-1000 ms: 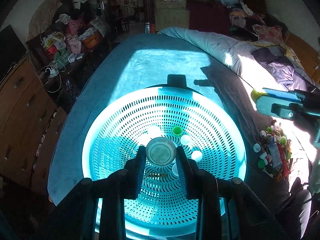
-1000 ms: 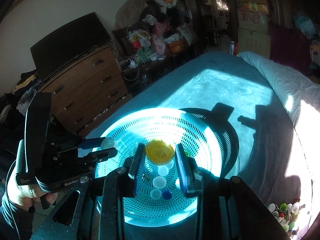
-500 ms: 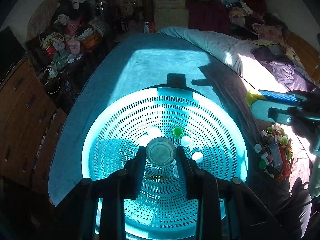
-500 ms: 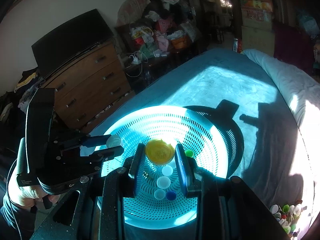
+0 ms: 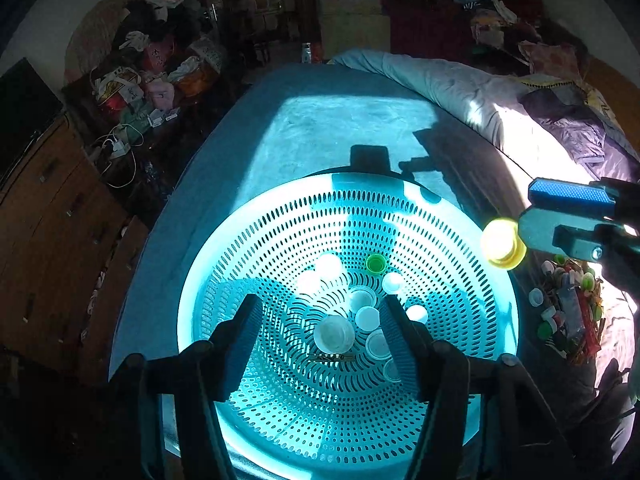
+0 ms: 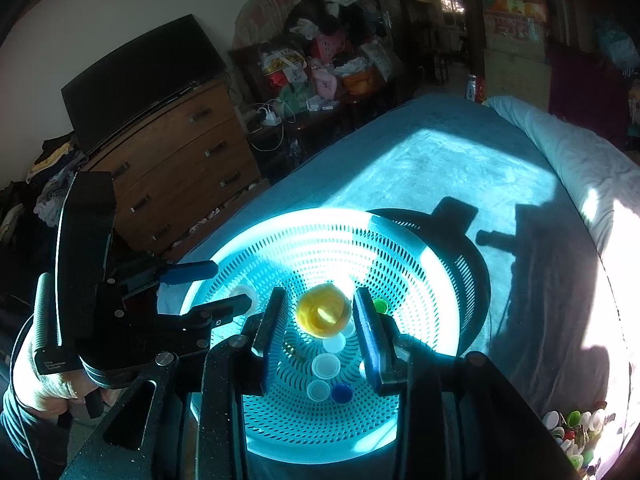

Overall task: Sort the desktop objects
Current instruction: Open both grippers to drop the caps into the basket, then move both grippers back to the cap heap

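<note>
Both claws hang over a round turquoise basket (image 5: 208, 280) full of slots, which stands on a bed (image 5: 320, 120) with a blue cover. On the left claw (image 5: 320, 320) the two fingers stand wide apart and nothing is between them. Below it, on the bottom of the basket, lies a large white lid (image 5: 334, 334), and close around it lie several smaller white caps (image 5: 367, 318) and one green cap (image 5: 376, 263).

Also the right claw (image 6: 318, 314) has its fingers spread. A yellow lid (image 6: 323, 314) shows between them, a gap is visible on each side of it, and I cannot tell if something still touches it. From the left wrist camera this yellow lid (image 5: 503, 244) appears at the tip of the right claw (image 5: 520, 236), near the right rim of the basket. Under it in the basket lie white caps and one blue cap (image 6: 341, 393). To the right of the basket, on the bed, lies a pile of mixed caps (image 5: 564, 304) in many colours.
</note>
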Demonstrator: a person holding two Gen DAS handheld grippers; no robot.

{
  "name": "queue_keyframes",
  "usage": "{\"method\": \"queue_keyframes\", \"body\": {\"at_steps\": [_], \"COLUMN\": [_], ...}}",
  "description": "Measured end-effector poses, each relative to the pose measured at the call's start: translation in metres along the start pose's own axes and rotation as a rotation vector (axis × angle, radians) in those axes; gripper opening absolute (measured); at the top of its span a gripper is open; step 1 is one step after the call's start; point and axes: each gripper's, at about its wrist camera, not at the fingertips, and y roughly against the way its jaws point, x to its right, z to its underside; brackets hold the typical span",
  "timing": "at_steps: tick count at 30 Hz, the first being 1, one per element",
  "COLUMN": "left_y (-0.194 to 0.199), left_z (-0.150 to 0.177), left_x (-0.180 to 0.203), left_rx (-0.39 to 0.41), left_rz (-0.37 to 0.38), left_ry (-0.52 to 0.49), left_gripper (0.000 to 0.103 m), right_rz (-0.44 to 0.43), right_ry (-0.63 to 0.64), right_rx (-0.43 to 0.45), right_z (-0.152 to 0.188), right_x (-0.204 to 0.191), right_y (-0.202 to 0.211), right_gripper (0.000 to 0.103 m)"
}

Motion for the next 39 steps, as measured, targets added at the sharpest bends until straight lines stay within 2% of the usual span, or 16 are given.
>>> {"method": "queue_keyframes", "body": {"at_steps": [2, 6, 8, 10, 12, 13, 15, 18, 21, 23, 26, 30, 34, 39], "left_y": [0.002, 0.009, 0.017, 0.029, 0.043, 0.05, 0.061, 0.063, 0.036, 0.001, -0.055, -0.107, -0.128, -0.144], "left_z": [-0.001, -0.004, -0.003, -0.003, 0.001, 0.006, 0.019, 0.048, 0.08, 0.101, 0.125, 0.135, 0.127, 0.127], "left_x": [-0.001, 0.001, 0.01, 0.028, 0.061, 0.083, 0.131, 0.202, 0.259, 0.284, 0.298, 0.295, 0.299, 0.319], "left_rx": [0.005, 0.027, 0.052, 0.089, 0.129, 0.154, 0.196, 0.232, 0.23, 0.187, 0.109, 0.038, 0.013, -0.021], "left_rz": [0.001, -0.004, 0.016, 0.051, 0.103, 0.131, 0.188, 0.309, 0.379, 0.396, 0.389, 0.422, 0.485, 0.521], "left_ry": [0.008, 0.016, 0.008, -0.018, -0.08, -0.125, -0.214, -0.328, -0.39, -0.408, -0.393, -0.34, -0.284, -0.31], "left_gripper": [0.064, 0.064, 0.064, 0.064, 0.064, 0.065, 0.067, 0.067, 0.067, 0.067, 0.067, 0.067, 0.067, 0.067], "right_rz": [0.004, 0.001, -0.002, 0.011, 0.048, 0.077, 0.146, 0.277, 0.397, 0.436, 0.462, 0.448, 0.415, 0.39], "right_ry": [-0.001, -0.006, -0.001, 0.02, 0.047, 0.054, 0.045, -0.039, -0.172, -0.269, -0.357, -0.438, -0.494, -0.534], "right_rx": [0.016, 0.033, 0.057, 0.108, 0.176, 0.209, 0.249, 0.274, 0.252, 0.219, 0.161, 0.09, 0.064, 0.044], "right_z": [0.0, 0.001, 0.003, 0.011, 0.029, 0.042, 0.072, 0.124, 0.184, 0.228, 0.292, 0.36, 0.395, 0.405], "right_x": [0.0, 0.001, 0.003, 0.006, 0.014, 0.021, 0.045, 0.096, 0.153, 0.184, 0.208, 0.22, 0.226, 0.236], "right_y": [0.003, 0.01, 0.02, 0.04, 0.069, 0.086, 0.117, 0.165, 0.204, 0.22, 0.232, 0.23, 0.219, 0.2], "right_gripper": [0.052, 0.051, 0.052, 0.056, 0.071, 0.074, 0.075, 0.076, 0.076, 0.076, 0.076, 0.076, 0.076, 0.075]}}
